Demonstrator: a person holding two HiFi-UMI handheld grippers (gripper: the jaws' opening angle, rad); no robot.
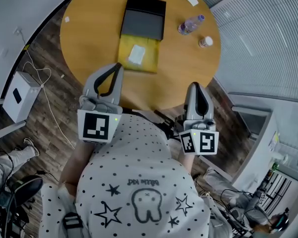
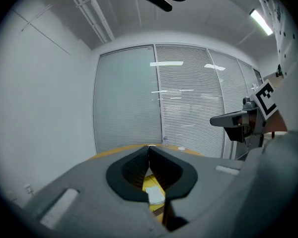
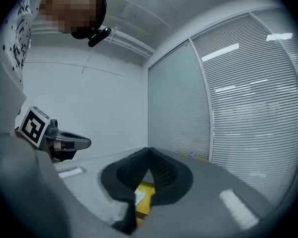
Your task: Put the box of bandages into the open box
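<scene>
Left gripper (image 1: 117, 67), right gripper (image 1: 194, 87) clenched, empty, at 6 o'clock of table (image 1: 89, 29); bandage box (image 1: 137, 54) lay inside open box (image 1: 152, 59), 12 o'clock.

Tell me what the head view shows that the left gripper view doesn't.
Only the head view: the whole round table, the box's black lid, the wood floor with a white unit on it. Only the left gripper view: the ceiling lights. Both: the yellow open box with a white item inside, the bottle, the right hand-held gripper, and the shut left hand-held gripper.
</scene>
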